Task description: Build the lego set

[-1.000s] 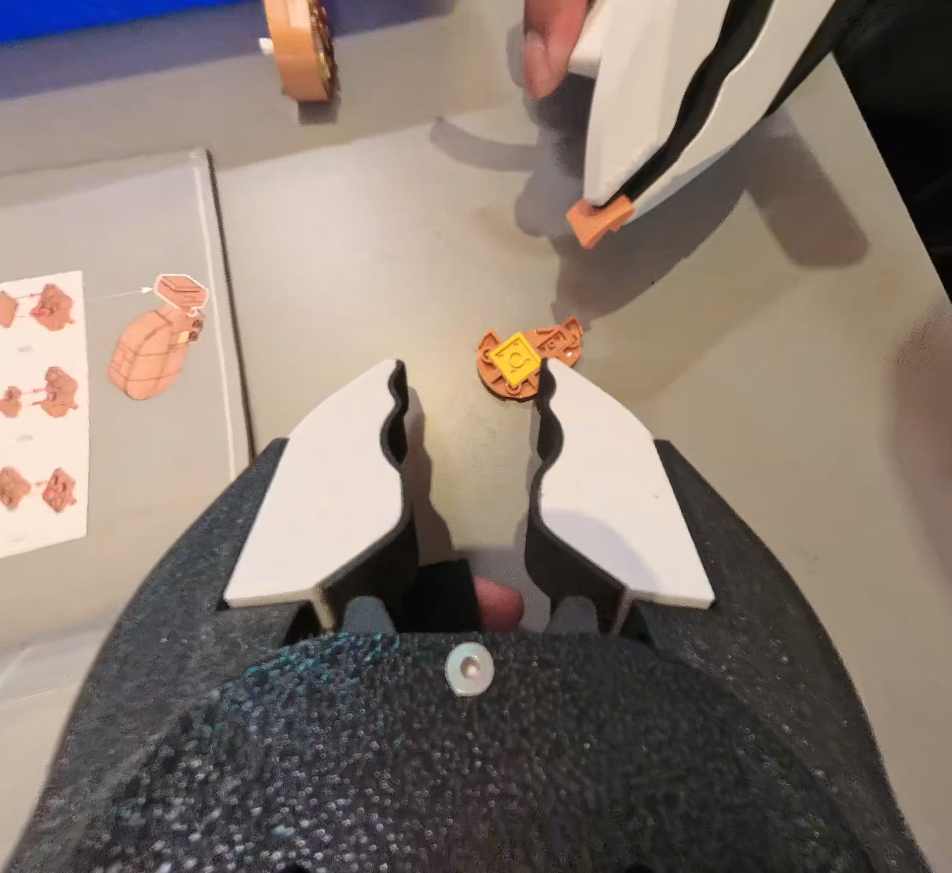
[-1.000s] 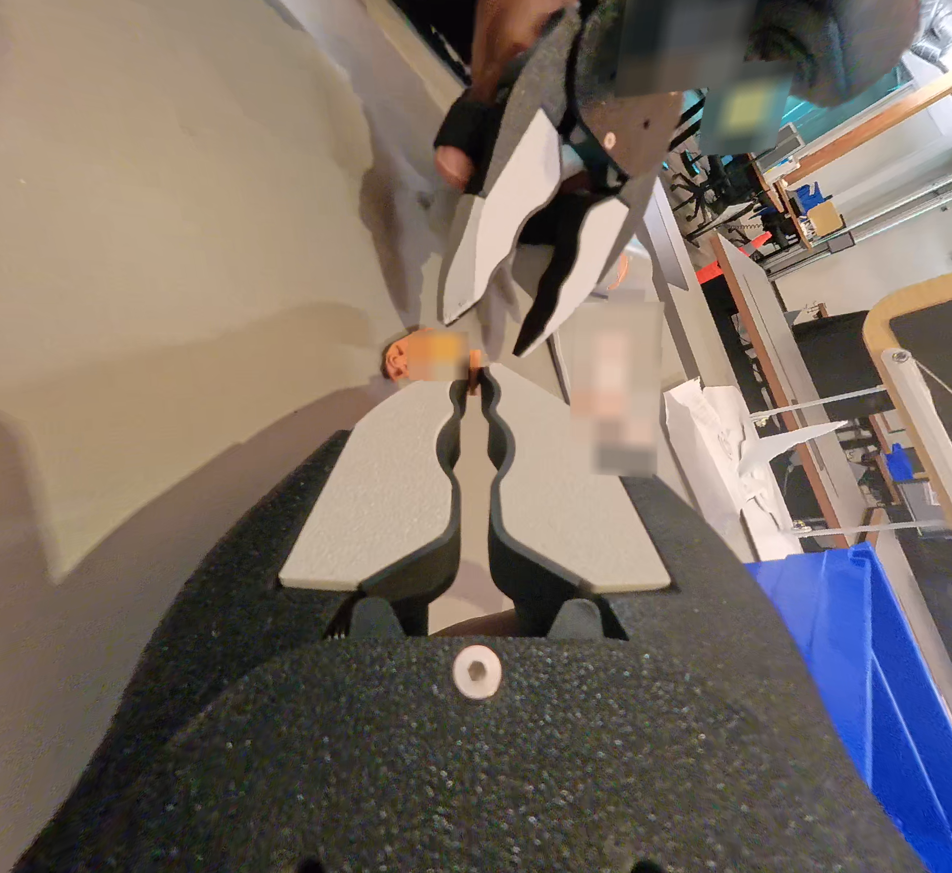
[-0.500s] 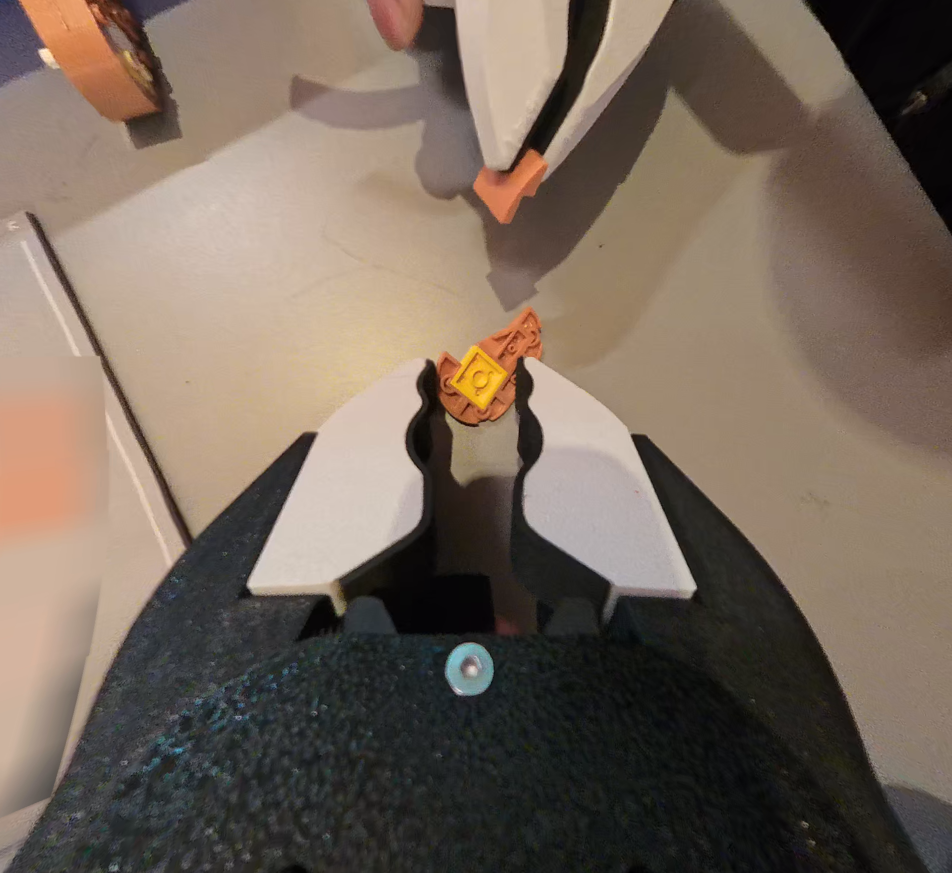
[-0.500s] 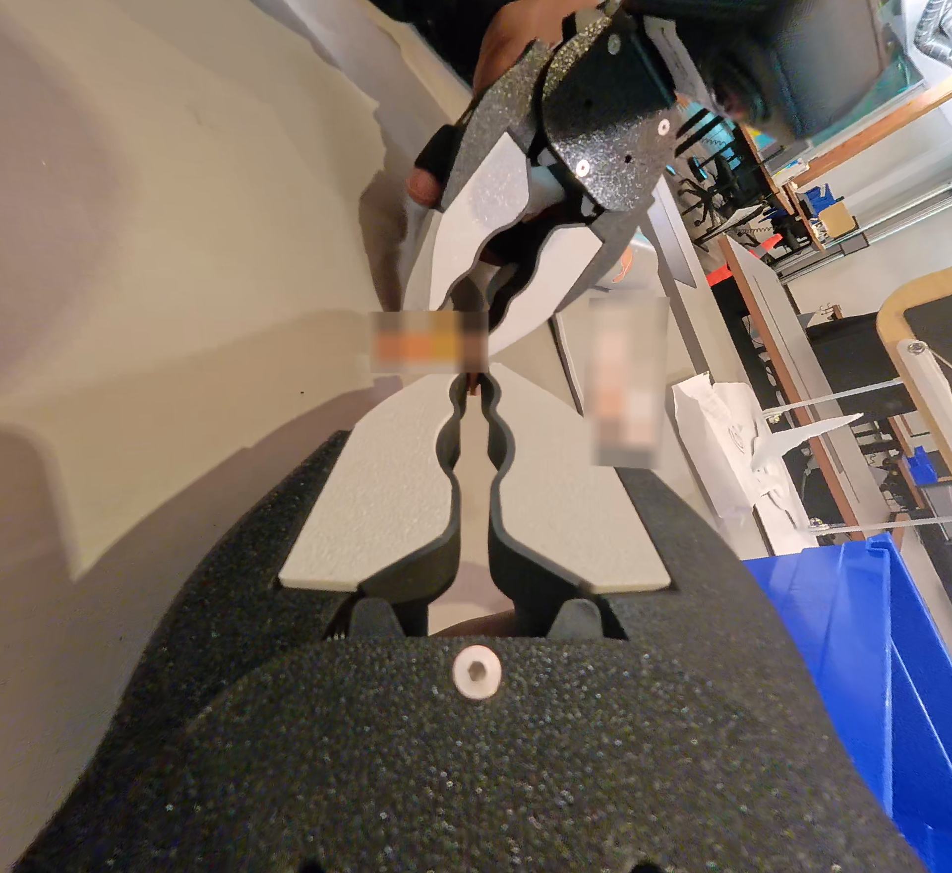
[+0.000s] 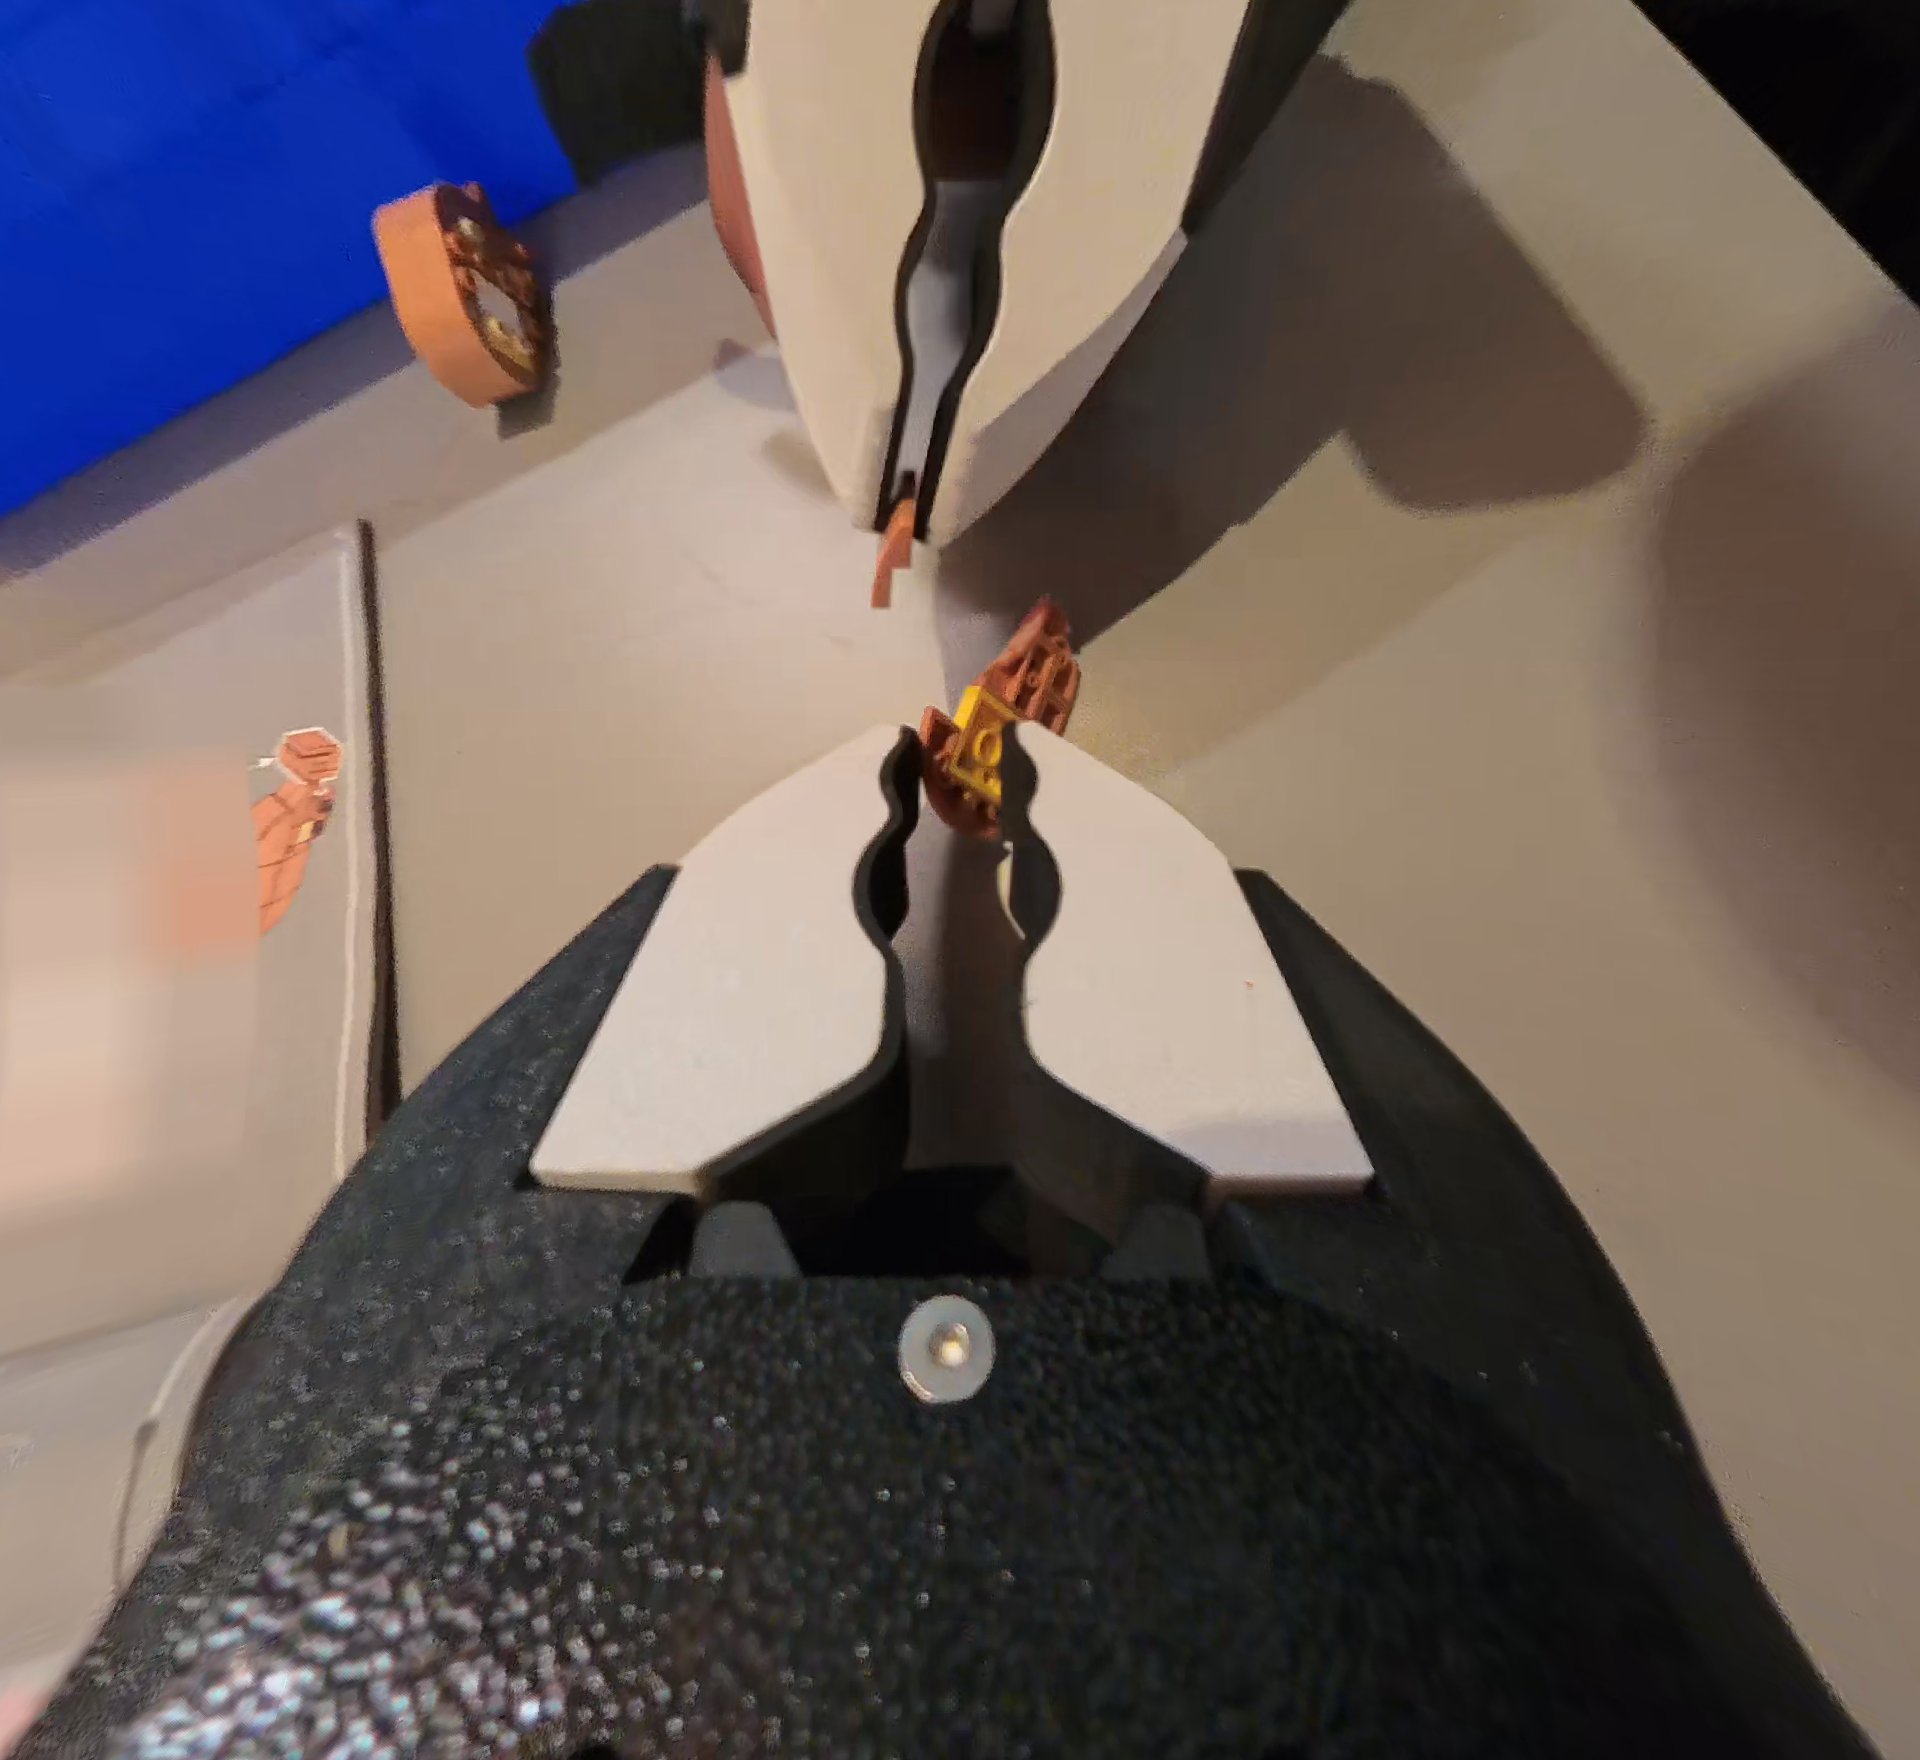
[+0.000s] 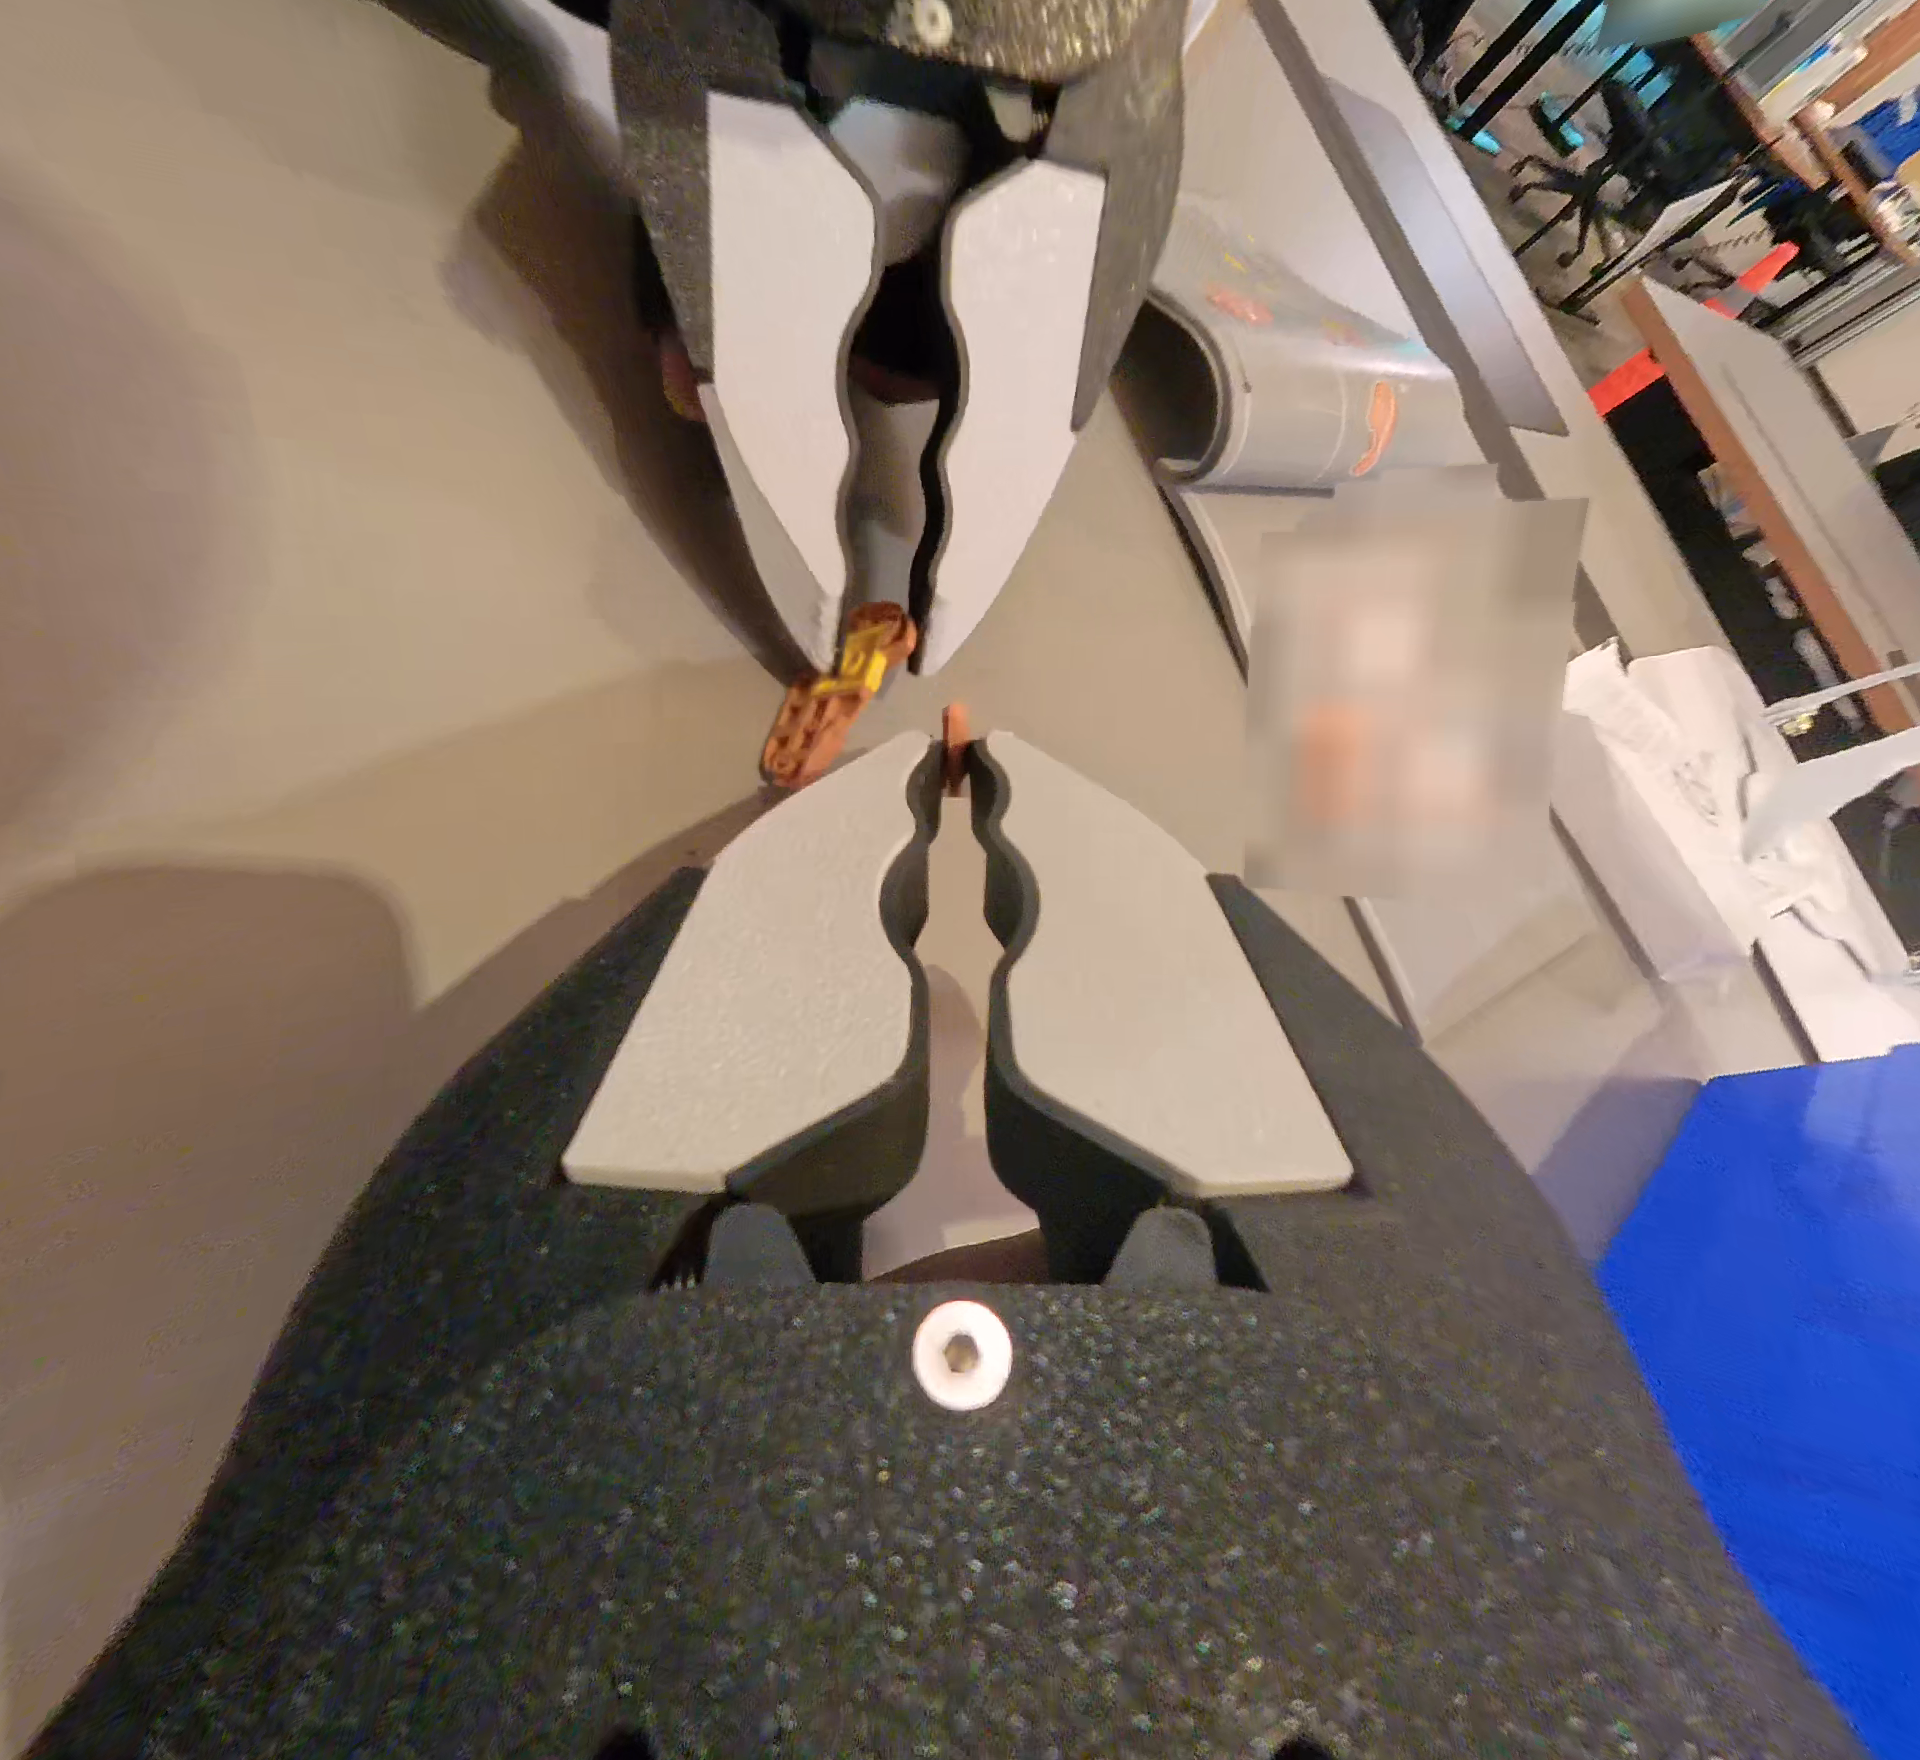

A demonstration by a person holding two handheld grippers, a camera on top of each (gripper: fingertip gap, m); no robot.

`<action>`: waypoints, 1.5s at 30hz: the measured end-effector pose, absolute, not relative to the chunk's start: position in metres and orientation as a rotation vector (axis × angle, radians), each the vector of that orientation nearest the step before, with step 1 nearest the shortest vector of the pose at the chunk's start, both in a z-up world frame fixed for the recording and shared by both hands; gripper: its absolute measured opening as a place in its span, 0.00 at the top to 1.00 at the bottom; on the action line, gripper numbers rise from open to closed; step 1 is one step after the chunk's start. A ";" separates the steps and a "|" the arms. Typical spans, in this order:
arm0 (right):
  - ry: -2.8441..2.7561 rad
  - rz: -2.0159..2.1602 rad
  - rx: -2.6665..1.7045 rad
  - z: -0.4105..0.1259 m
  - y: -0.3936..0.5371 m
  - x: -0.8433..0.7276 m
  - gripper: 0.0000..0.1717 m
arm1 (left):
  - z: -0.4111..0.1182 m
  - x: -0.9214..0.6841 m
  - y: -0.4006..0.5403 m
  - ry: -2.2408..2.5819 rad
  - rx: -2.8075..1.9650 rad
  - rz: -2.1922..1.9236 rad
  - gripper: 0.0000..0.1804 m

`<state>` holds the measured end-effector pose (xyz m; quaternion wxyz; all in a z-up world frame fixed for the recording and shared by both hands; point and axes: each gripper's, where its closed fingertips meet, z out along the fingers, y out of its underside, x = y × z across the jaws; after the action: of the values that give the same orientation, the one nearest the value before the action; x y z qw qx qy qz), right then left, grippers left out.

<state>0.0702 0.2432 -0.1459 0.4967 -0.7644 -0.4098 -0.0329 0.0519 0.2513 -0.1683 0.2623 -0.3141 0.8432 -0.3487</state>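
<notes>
- Fingers of the left gripper (image 5: 961, 754) stand a little apart, clamped on a brown toy-brick assembly (image 5: 1023, 671) with a yellow square plate (image 5: 979, 746) on it; the piece is tilted on edge, and its far end pokes out beyond the fingertips.
- Fingers of the right gripper (image 6: 954, 749) are nearly together, pinching a small thin orange piece (image 6: 953, 742) at the very tips.
- Both grippers point at each other, tips close but apart; the orange piece hangs just beyond the brown assembly, not touching it.
- Below both lies a grey desk (image 5: 1351, 879).
- Left of the left fingers lies a grey booklet (image 5: 156, 983) with printed orange figures.
- Far beyond them, to the left, a round orange brick part (image 5: 457, 297) stands on edge before a blue bin (image 5: 260, 100).
- Right of the right fingers sit a rolled grey sheet (image 6: 1299, 422) and crumpled white paper (image 6: 1714, 827).
</notes>
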 end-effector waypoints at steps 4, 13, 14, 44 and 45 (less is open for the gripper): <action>-0.994 -0.034 -1.920 -0.156 0.240 0.064 0.97 | -0.168 0.044 0.247 2.221 -0.843 -0.865 0.92; -0.884 0.134 -1.944 -0.142 0.236 0.050 0.98 | -0.165 0.043 0.248 2.117 -0.815 -0.678 0.96; -0.880 0.124 -1.954 -0.144 0.237 0.051 0.98 | -0.166 0.042 0.248 2.121 -0.806 -0.645 0.97; -1.134 -0.152 -1.779 -0.147 0.237 0.048 0.97 | -0.155 0.047 0.240 1.989 -0.745 -0.468 0.97; -1.135 -0.153 -1.768 -0.145 0.236 0.048 0.97 | -0.154 0.048 0.240 1.982 -0.737 -0.472 0.97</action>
<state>0.0481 0.2361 -0.1451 0.4946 -0.7294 -0.4683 -0.0633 0.0477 0.2397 -0.1535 0.4685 -0.3005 0.8082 -0.1924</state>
